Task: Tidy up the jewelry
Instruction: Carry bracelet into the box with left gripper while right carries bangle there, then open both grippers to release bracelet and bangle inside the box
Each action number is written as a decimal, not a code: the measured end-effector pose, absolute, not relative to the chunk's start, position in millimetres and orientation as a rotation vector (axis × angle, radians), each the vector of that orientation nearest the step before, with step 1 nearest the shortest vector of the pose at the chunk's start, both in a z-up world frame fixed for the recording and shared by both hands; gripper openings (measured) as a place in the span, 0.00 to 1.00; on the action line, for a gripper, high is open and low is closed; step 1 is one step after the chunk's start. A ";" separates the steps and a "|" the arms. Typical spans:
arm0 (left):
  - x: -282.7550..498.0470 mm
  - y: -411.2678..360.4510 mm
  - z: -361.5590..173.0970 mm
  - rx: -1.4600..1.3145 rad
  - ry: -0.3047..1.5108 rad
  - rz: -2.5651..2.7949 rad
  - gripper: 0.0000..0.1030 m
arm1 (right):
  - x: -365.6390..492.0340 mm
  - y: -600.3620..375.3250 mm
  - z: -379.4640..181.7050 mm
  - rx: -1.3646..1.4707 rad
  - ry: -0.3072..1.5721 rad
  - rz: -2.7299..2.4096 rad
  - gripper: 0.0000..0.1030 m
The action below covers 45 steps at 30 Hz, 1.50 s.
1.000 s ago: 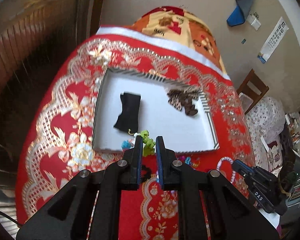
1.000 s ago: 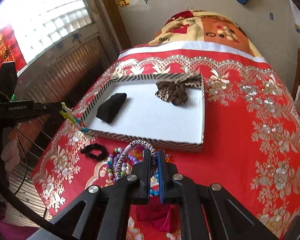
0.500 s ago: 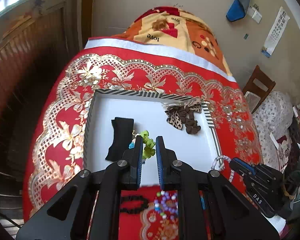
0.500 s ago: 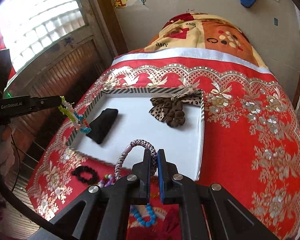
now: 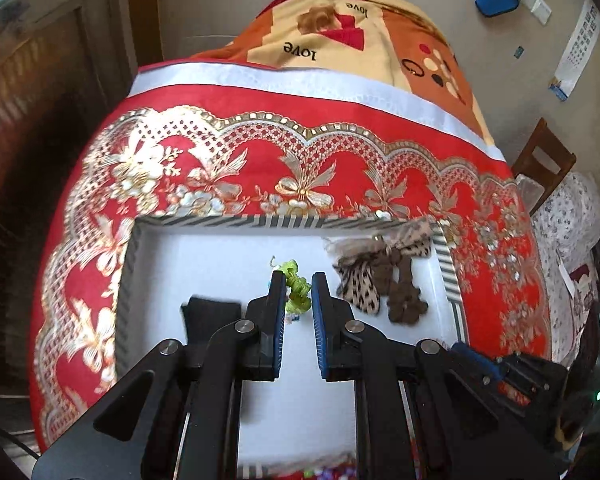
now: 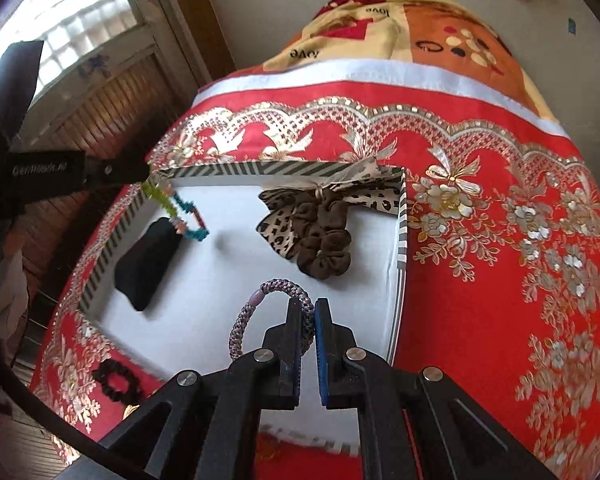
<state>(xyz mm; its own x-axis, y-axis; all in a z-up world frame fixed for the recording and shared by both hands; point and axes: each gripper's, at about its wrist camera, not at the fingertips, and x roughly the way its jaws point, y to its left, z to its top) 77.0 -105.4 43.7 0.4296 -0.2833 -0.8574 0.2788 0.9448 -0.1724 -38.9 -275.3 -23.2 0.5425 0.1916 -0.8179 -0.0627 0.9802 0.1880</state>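
Note:
A white tray (image 5: 446,256) with a striped rim lies on the red cloth; it also shows in the right wrist view (image 6: 402,240). My left gripper (image 5: 294,284) is shut on a green and blue bead bracelet (image 5: 296,286) and holds it above the tray's middle; the bracelet hangs from its tip in the right wrist view (image 6: 180,212). My right gripper (image 6: 309,310) is shut on a purple braided hair tie (image 6: 252,312) above the tray's near part. In the tray lie a black pouch (image 6: 148,264) and a leopard bow with a brown scrunchie (image 6: 320,236).
A black scrunchie (image 6: 116,380) lies on the red and gold tablecloth (image 6: 500,280) in front of the tray. Coloured beads (image 5: 328,472) show at the tray's near edge. A wooden chair (image 5: 544,160) stands at the right. A window is on the left.
Both grippers have moved forward over the tray with their loads. The bead bracelet went from the tray's left front corner to above its middle. The hair tie was lifted off the pile.

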 end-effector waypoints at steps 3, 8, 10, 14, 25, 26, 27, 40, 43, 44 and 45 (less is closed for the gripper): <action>97.1 -108.5 31.9 -0.015 1.086 -0.336 0.11 | -27.0 -277.4 -32.8 0.126 1.006 0.149 0.05; 122.1 -100.2 8.7 -0.017 1.119 -0.284 0.11 | -12.5 -283.0 -45.9 0.122 1.029 0.141 0.05; 128.1 -94.8 -2.0 -0.013 1.138 -0.262 0.11 | -9.3 -282.8 -49.8 0.119 1.037 0.144 0.05; 131.7 -89.3 -15.2 -0.004 1.156 -0.240 0.11 | -4.1 -281.5 -57.0 0.106 1.040 0.139 0.05; 117.3 -87.1 -16.7 -0.034 1.141 -0.282 0.39 | -8.7 -290.8 -55.7 0.160 1.022 0.124 0.26; 114.5 -86.9 -15.4 -0.032 1.140 -0.281 0.39 | -10.9 -291.9 -53.4 0.176 1.016 0.128 0.26; 112.7 -86.4 -14.3 -0.029 1.139 -0.280 0.39 | -13.5 -293.2 -51.1 0.197 1.011 0.137 0.26; 70.1 -74.8 5.0 -0.001 1.100 -0.254 0.39 | -41.0 -289.2 -29.8 0.238 0.975 0.117 0.33; 58.6 -70.8 12.4 0.003 1.080 -0.246 0.39 | -46.7 -287.3 -24.9 0.249 0.973 0.114 0.34; 55.6 -69.5 14.7 0.004 1.074 -0.246 0.39 | -48.9 -286.2 -23.5 0.252 0.972 0.114 0.34; 50.1 -67.7 18.2 0.004 1.065 -0.249 0.39 | -51.8 -284.7 -21.7 0.252 0.971 0.115 0.34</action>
